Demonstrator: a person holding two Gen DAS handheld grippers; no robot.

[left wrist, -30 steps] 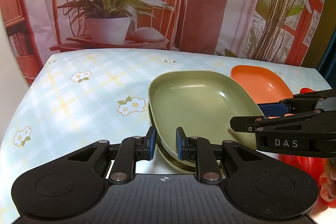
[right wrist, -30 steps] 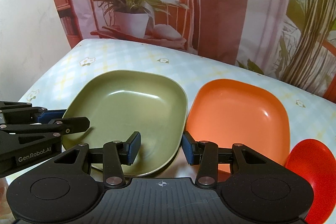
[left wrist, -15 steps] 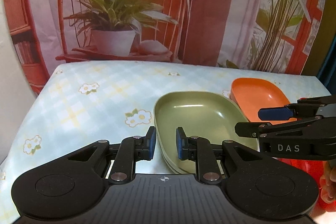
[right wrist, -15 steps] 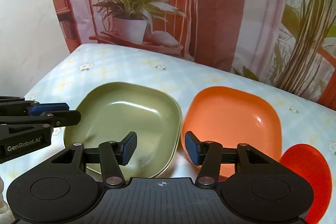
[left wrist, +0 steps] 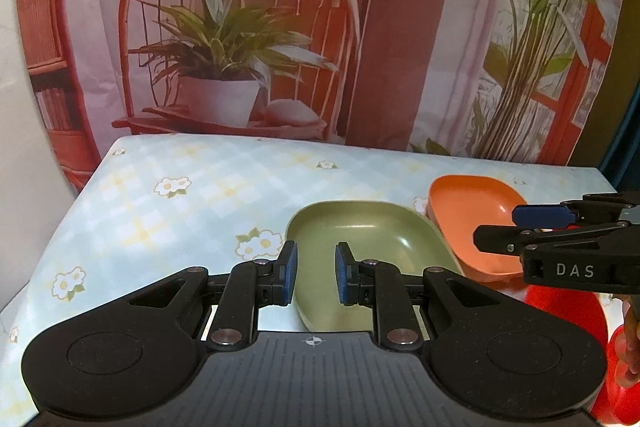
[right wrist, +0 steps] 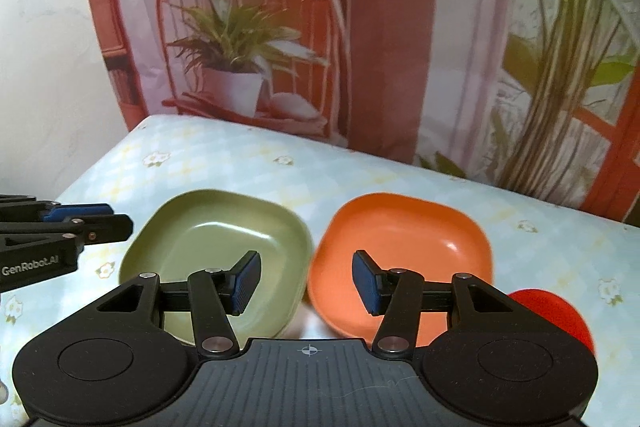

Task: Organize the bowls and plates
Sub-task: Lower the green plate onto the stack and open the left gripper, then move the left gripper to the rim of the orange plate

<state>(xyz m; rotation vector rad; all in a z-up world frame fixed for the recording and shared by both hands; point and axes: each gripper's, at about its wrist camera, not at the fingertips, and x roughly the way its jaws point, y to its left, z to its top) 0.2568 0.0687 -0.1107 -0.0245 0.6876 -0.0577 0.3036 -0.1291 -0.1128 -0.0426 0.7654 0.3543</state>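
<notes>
A stack of two olive-green square plates (left wrist: 360, 239) (right wrist: 216, 239) sits on the table. An orange square plate (left wrist: 472, 211) (right wrist: 400, 247) lies just to its right. A red bowl (right wrist: 552, 315) (left wrist: 576, 311) sits at the near right, partly hidden. My left gripper (left wrist: 312, 273) is open and empty, hovering above the near left edge of the green plates. My right gripper (right wrist: 306, 285) is open and empty, above the gap between the green and orange plates. Each gripper shows in the other's view, the right (left wrist: 560, 239) and the left (right wrist: 60, 231).
The table has a light blue checked cloth with daisies (left wrist: 180, 211). A printed backdrop of a chair and potted plant (left wrist: 224, 67) hangs behind the far edge. A white wall (right wrist: 48, 75) stands at the left.
Both grippers have risen and pulled back from the plates. The left gripper, which was around the green plate's rim, is now clear of it. The right gripper's jaws have widened.
</notes>
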